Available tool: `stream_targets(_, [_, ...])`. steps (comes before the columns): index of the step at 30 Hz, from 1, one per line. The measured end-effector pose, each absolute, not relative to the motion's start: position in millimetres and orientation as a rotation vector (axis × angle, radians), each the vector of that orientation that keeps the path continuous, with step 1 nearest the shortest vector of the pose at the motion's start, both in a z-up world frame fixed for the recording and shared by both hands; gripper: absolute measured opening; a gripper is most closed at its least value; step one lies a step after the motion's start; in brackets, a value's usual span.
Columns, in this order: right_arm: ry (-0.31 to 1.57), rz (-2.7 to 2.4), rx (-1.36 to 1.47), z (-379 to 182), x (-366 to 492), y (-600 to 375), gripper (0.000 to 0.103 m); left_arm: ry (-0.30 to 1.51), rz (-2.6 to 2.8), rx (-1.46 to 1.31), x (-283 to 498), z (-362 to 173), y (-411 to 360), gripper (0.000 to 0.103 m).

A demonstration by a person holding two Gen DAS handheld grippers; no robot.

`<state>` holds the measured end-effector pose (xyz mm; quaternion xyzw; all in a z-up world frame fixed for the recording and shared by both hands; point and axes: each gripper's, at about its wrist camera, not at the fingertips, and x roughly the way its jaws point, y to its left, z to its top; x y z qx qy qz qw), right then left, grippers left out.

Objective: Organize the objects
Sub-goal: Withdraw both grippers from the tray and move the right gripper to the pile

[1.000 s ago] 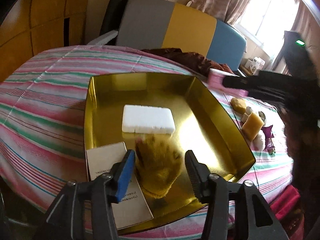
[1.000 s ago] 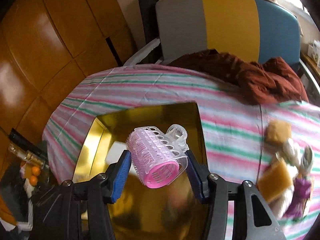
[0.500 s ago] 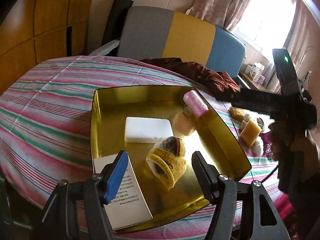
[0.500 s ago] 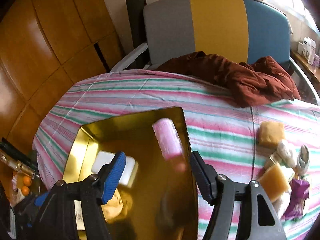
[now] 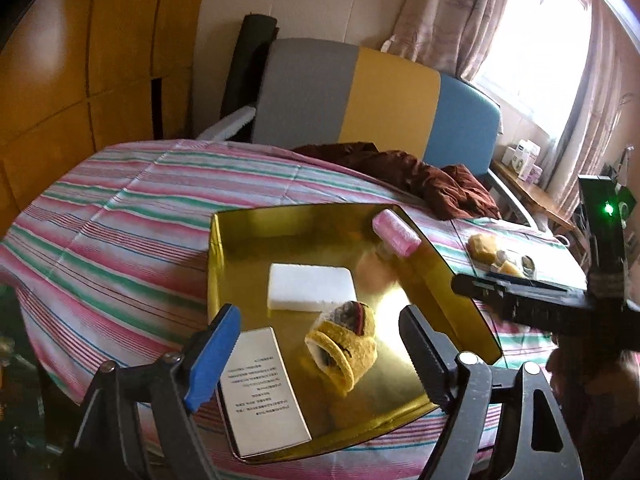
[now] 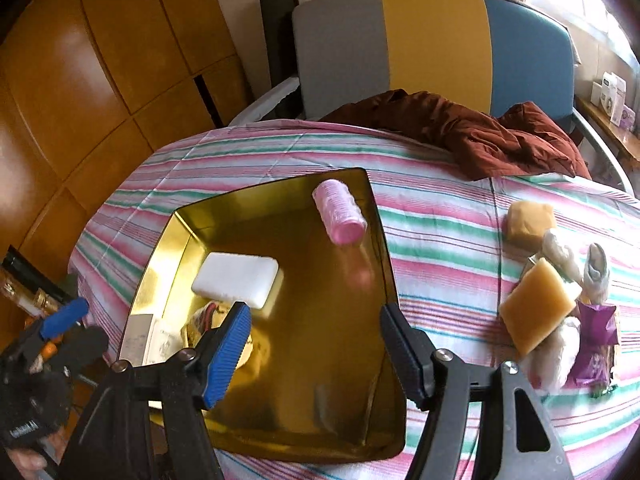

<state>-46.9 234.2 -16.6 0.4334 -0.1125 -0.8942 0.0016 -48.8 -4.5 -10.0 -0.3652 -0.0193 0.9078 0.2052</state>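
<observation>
The pink hair roller (image 6: 339, 212) lies in my gold tray (image 6: 304, 420) at its one-o'clock corner, with the white block (image 6: 236, 278), yellow sock (image 5: 344, 346) and booklet (image 5: 260, 386). My left claw (image 5: 320, 358) has just widened, empty; my right claw (image 6: 316, 354) gapes empty. Sponges (image 6: 534, 312) at three o'clock remain, I judge.

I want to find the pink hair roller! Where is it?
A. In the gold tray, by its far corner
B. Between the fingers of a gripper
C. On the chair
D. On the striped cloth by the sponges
A: the pink hair roller lies inside the gold tray near its far corner, with no gripper touching it.
</observation>
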Motion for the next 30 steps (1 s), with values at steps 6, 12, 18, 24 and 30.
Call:
stream_targets(6, [-0.329,-2.819,1.351,-15.8,-37.5,226.3,0.068,-0.039,2.568,-1.005,-45.2,-6.4,-6.0,0.084])
stream_targets(12, [-0.338,-2.838,1.341,-14.3,-29.0,226.6,0.068,-0.029,2.576,-0.998,-41.2,-5.6,-5.7,0.085])
stream_targets(18, [-0.315,-2.861,1.333,-12.7,-22.1,226.0,0.068,-0.003,2.565,-0.988,-35.6,-5.5,1.8,0.085])
stream_targets(24, [-0.342,-2.878,1.332,-13.0,-13.7,235.2,0.068,0.017,2.548,-0.986,-32.4,-5.4,8.1,0.085])
stream_targets(30, [-0.402,-2.913,1.354,-15.9,-4.6,254.3,0.068,0.035,2.520,-0.991,-29.5,-7.5,16.1,0.085])
